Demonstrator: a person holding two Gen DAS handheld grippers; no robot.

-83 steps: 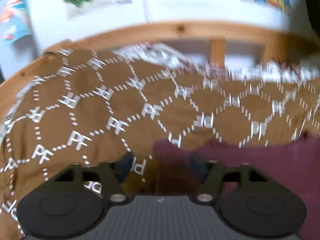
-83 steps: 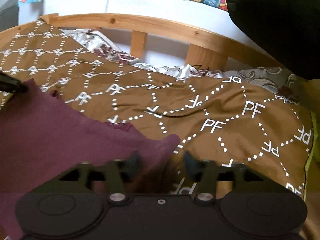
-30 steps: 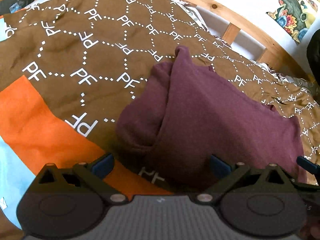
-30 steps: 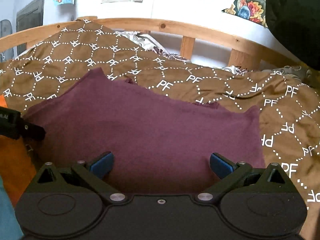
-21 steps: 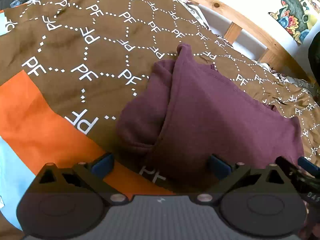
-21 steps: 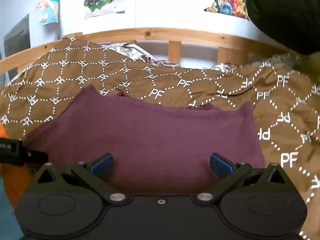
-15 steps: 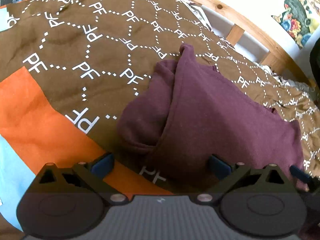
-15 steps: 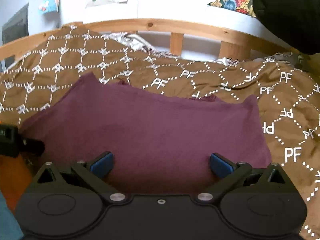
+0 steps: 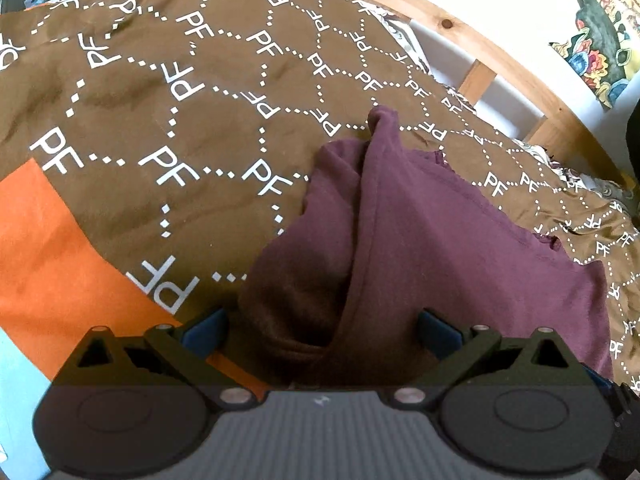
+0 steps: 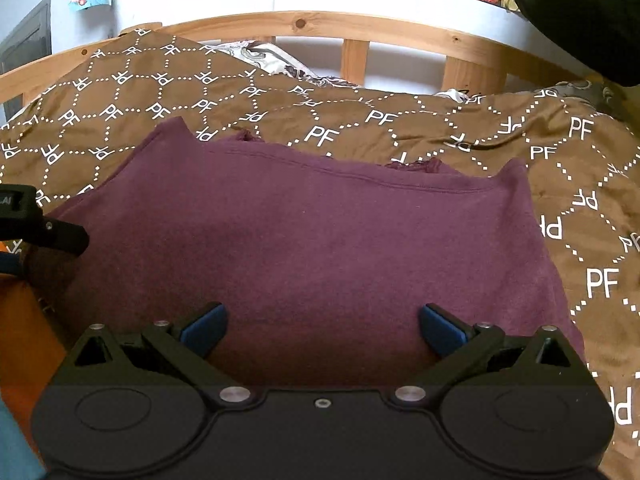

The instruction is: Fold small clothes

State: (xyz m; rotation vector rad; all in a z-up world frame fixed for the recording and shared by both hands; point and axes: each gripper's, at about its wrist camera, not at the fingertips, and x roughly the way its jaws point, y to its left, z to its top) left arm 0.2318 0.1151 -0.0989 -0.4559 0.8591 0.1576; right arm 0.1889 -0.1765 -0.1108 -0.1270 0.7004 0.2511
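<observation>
A maroon garment (image 10: 320,232) lies folded over on the brown patterned bedspread (image 10: 360,120). In the left wrist view the garment (image 9: 440,248) shows a bunched layer under its left edge. My left gripper (image 9: 320,328) is open and empty, its blue-tipped jaws spread over the garment's near left end. My right gripper (image 10: 322,330) is open and empty, low over the garment's near edge. The left gripper's body (image 10: 36,220) shows at the left edge of the right wrist view.
A wooden bed rail (image 10: 360,32) runs along the far side, with a white wall and posters behind. The bedspread has an orange and light blue part (image 9: 52,264) at the near left. A dark object (image 10: 580,8) hangs at the upper right.
Both grippers have opened and let go of the garment, which now lies folded on the bed. Over the last second both have edged slightly closer to it.
</observation>
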